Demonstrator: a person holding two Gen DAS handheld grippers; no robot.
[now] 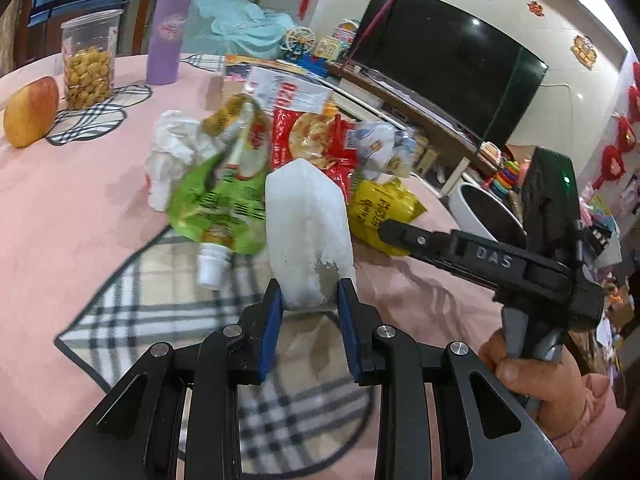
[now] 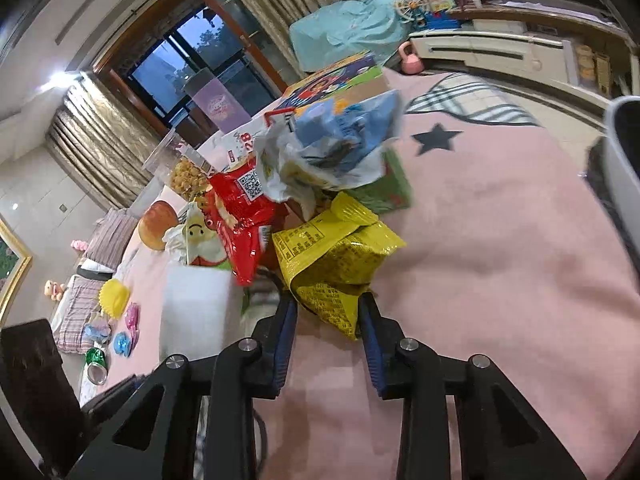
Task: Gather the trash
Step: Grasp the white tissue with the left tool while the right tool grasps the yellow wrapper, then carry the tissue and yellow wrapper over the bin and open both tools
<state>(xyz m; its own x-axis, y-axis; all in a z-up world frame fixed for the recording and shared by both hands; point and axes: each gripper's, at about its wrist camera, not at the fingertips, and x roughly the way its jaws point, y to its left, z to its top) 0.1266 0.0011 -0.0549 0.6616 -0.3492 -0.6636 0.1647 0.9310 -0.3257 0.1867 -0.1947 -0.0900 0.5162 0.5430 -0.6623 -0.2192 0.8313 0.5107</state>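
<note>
A heap of trash lies on the pink tablecloth [image 1: 60, 220]: a white foam block [image 1: 308, 232], a green spouted pouch [image 1: 220, 208], crumpled white paper [image 1: 176, 148], a red snack bag [image 1: 316, 140] and a yellow wrapper [image 1: 380, 208]. My left gripper [image 1: 309, 300] is shut on the lower end of the foam block. My right gripper [image 2: 328, 312] is open, its blue pads either side of the yellow wrapper's [image 2: 336, 264] lower edge. The right gripper's finger tip also shows in the left wrist view [image 1: 390, 230], touching the yellow wrapper. The foam block [image 2: 196, 304] and red bag [image 2: 240, 216] show left of the right gripper.
An apple [image 1: 30, 112], a clear jar of snacks [image 1: 88, 64] and a purple tumbler [image 1: 166, 40] stand at the table's far left. A crumpled blue and white bag [image 2: 336, 144] and a printed box [image 2: 332, 80] lie behind the heap. A white bin [image 1: 476, 208] stands beyond the table edge at right.
</note>
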